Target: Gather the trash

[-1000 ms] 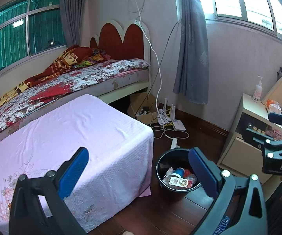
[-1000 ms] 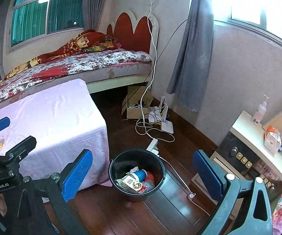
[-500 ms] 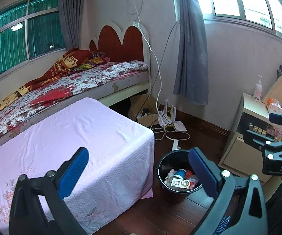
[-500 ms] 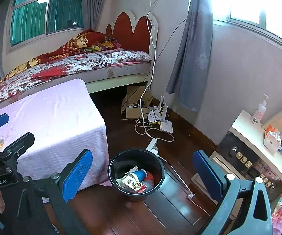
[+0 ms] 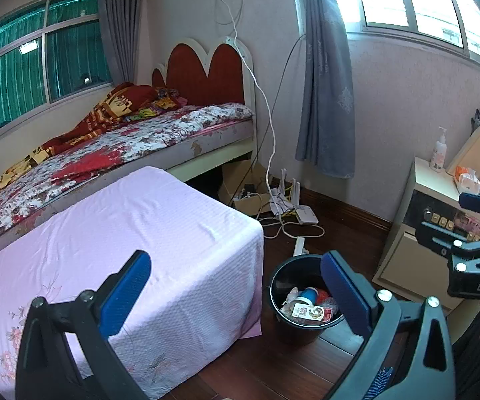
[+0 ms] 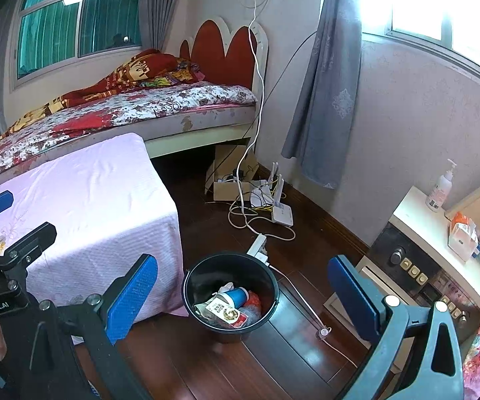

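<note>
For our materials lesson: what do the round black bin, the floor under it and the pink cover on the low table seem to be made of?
Round black bin: probably plastic; smooth, thin-walled, slight sheen.
Dark reddish-brown floor: likely polished wood or laminate; plank seams, glossy reflections.
Pink cover: woven cloth; matte, creased, draping over the edge, floral print.

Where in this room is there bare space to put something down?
The pink cloth-covered table is bare across its whole top. The wood floor in front of the black bin is free too. It gets crowded behind the bin, where cables and a router sprawl below the curtain. The bin itself already holds trash.
</note>
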